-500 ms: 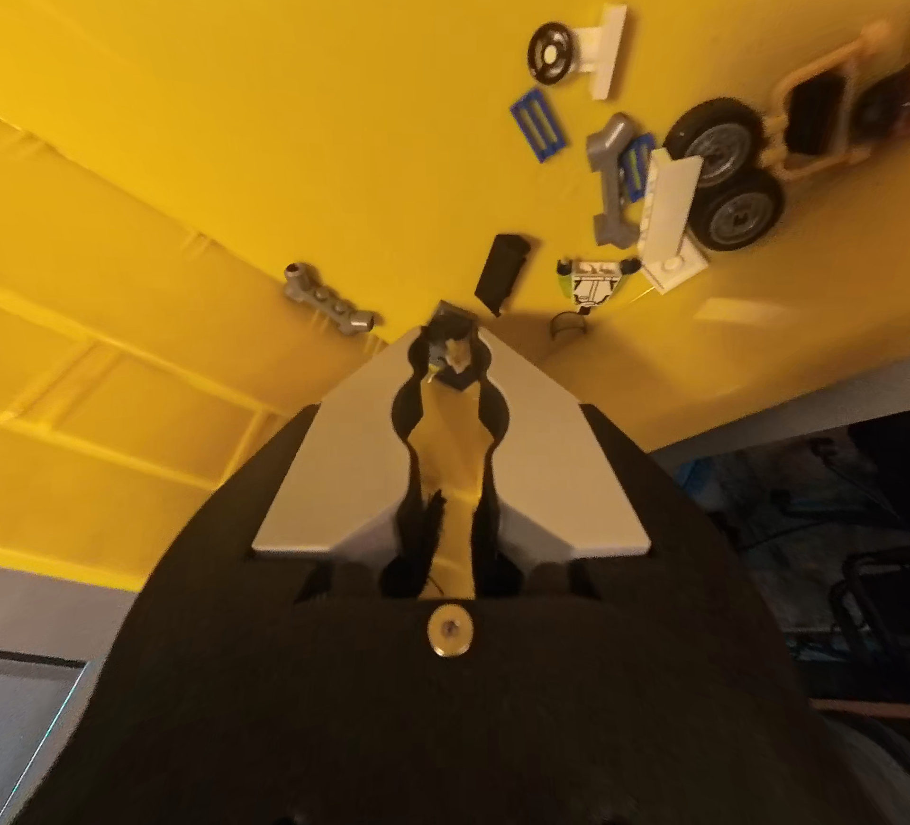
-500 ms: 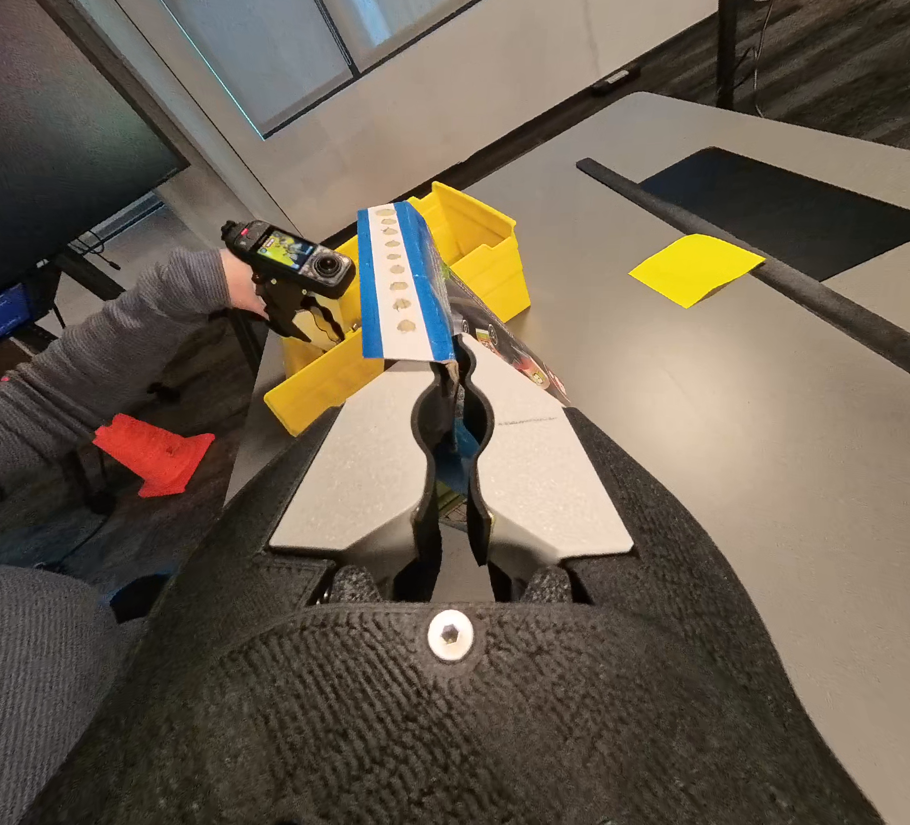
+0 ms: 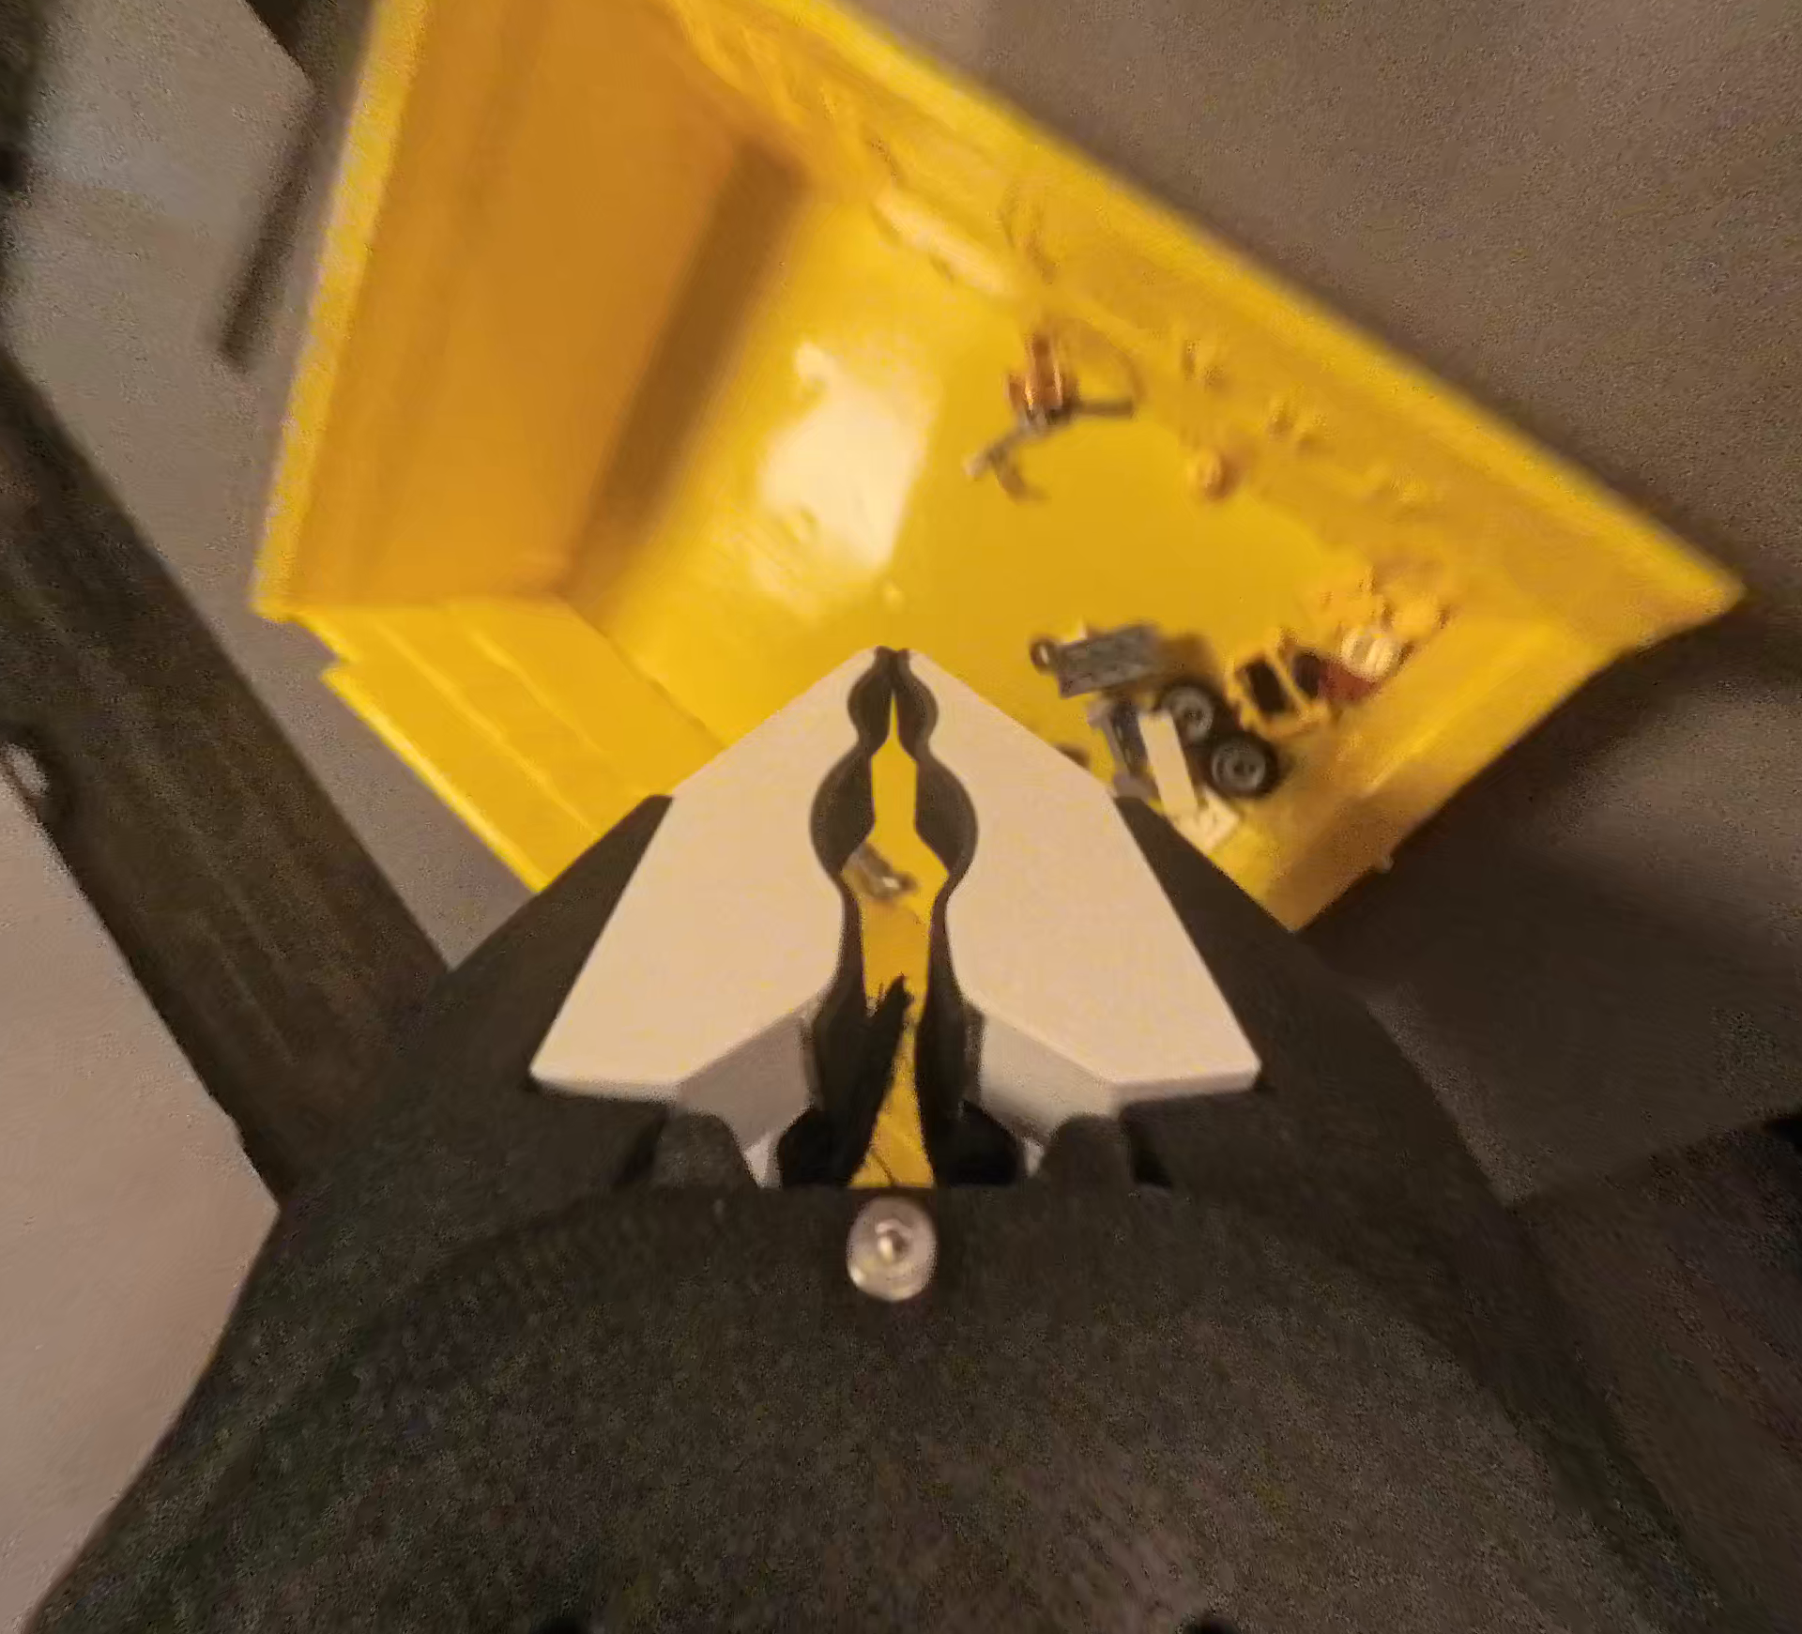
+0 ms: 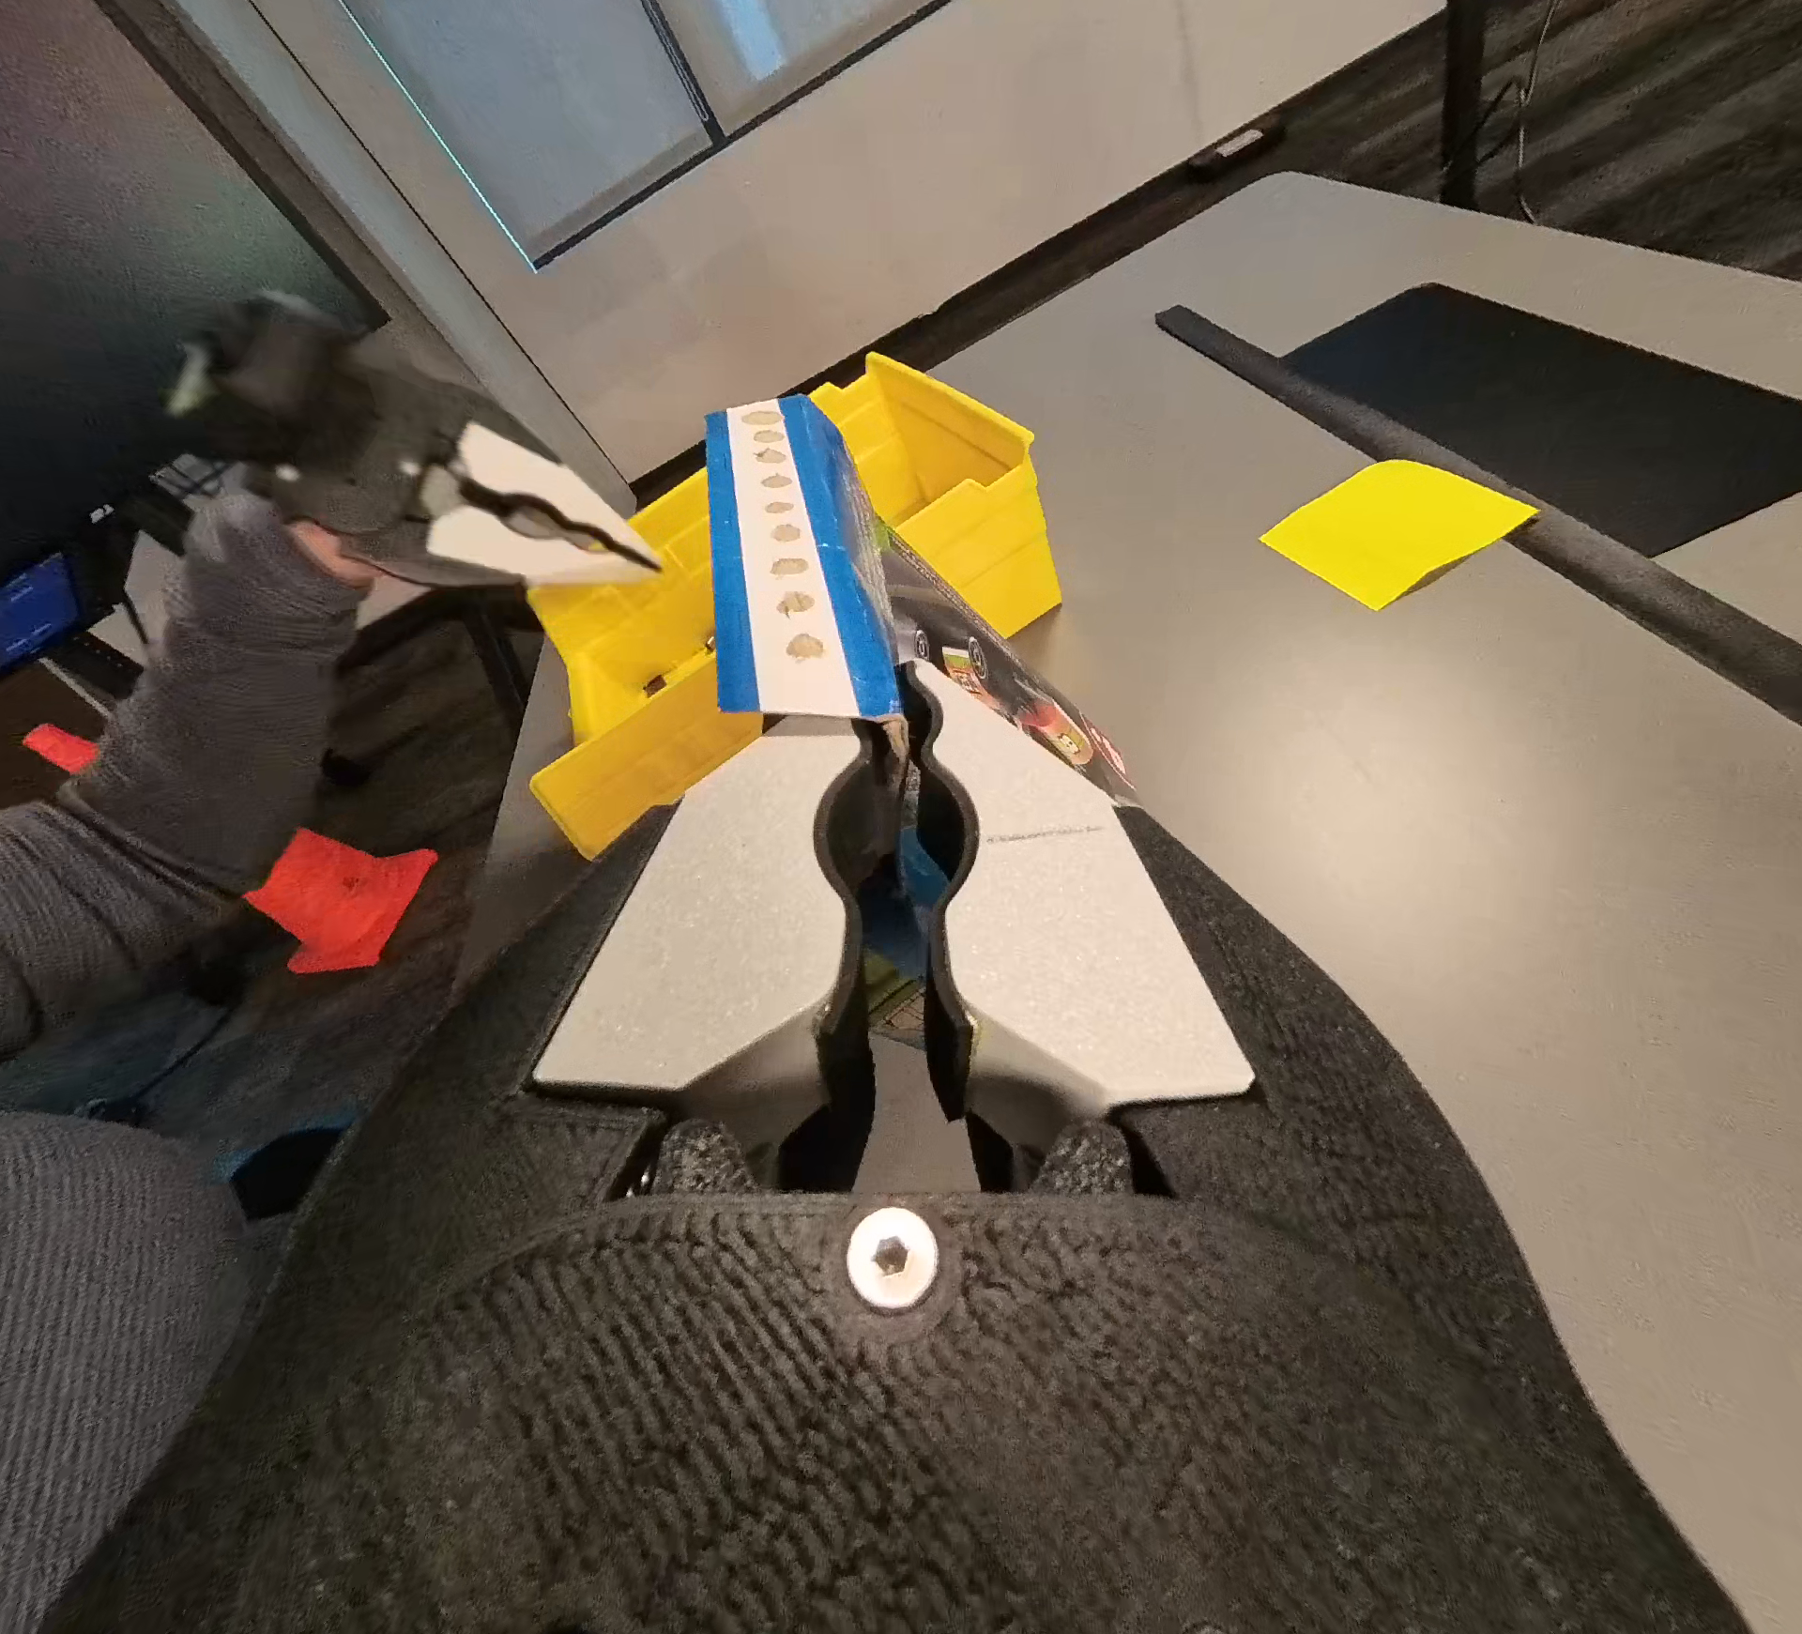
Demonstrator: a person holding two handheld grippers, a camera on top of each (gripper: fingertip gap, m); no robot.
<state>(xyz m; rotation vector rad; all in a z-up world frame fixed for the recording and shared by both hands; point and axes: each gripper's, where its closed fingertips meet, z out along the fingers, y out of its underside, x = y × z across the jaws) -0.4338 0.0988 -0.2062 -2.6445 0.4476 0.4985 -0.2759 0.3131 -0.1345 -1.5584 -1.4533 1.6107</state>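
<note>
My right claw (image 4: 892, 700) is clamped on the edge of a flattened cardboard box (image 4: 795, 554), which sticks out ahead of it; it looks light, stiff and easily creased. My left claw (image 3: 892, 661) is pinched closed on nothing, above the yellow bin (image 3: 624, 437) of small toy parts (image 3: 1170, 710).

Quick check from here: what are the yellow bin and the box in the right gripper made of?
Yellow bin: looks like moulded plastic, glossy; its floor shows a bright glare and the walls have stepped ridges. Box: seems printed cardboard, with a thin folded flap, a raw brownish edge and torn glue dots.
</note>
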